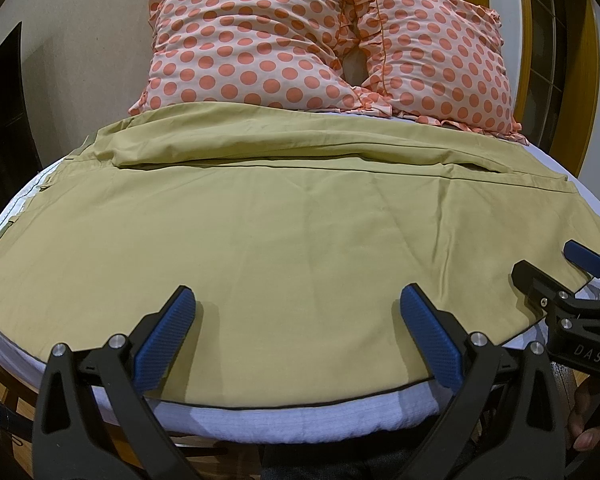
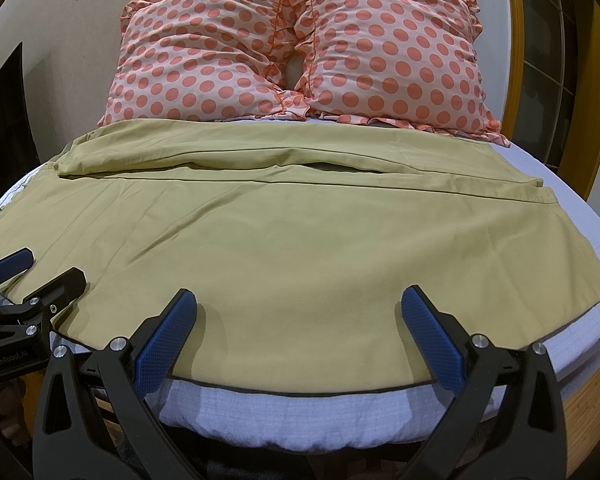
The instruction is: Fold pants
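My left claw (image 1: 296, 312) hangs spread wide over the near hem of the pants (image 1: 284, 224), its blue pads (image 1: 168, 336) clear of the cloth and holding nothing. My right claw (image 2: 298, 312) hangs beside it in the same way, fingers far apart and empty, just above the same hem; I judge both are lined up along this edge so each can pinch it and carry it away from me for a fold.

The pants, olive-tan, lie spread flat across the bed (image 2: 300, 404), their near edge running along the white mattress rim. Laid out flat like this, the cloth gives me a straight edge to take hold of, and I expect it to sag between the two grips once lifted.

Farther off, a part of the pants lies doubled over as a long ridge across the middle.

Beyond that, two polka-dot pillows (image 1: 320, 36) lean against the wall at the head of the bed. No container shows in either view.
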Tool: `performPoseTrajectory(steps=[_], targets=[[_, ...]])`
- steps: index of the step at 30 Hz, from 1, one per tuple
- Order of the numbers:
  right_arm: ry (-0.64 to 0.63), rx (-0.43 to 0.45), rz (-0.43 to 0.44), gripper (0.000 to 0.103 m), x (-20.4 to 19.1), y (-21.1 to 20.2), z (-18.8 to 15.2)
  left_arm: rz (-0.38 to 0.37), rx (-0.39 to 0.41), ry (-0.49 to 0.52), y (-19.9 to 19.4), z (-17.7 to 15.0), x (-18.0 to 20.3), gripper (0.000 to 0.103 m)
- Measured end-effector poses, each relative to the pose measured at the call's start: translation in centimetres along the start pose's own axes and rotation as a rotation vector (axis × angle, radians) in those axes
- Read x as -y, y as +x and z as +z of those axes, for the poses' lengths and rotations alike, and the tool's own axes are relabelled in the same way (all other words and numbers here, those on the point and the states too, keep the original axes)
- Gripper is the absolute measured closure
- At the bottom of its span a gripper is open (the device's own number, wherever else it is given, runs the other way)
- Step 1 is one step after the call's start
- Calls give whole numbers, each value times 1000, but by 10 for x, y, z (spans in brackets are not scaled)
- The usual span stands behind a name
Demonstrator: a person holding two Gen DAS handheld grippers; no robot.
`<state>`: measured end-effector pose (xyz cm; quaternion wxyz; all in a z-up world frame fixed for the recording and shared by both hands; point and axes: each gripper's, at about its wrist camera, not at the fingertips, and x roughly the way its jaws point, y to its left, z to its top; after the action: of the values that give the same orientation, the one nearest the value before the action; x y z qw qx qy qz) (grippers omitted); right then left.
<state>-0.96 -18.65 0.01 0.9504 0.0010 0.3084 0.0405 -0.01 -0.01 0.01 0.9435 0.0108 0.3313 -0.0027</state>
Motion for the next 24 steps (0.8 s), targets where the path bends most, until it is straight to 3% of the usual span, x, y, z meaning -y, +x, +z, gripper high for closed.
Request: performPoseTrajectory(steps=[20,24], targets=[[-3,-12,9,1,2,-3,-2,-2,-1,3,0,0,0,2],[55,-20,-2,1,34,-9,43,-18,-24,9,0,7,-5,2]])
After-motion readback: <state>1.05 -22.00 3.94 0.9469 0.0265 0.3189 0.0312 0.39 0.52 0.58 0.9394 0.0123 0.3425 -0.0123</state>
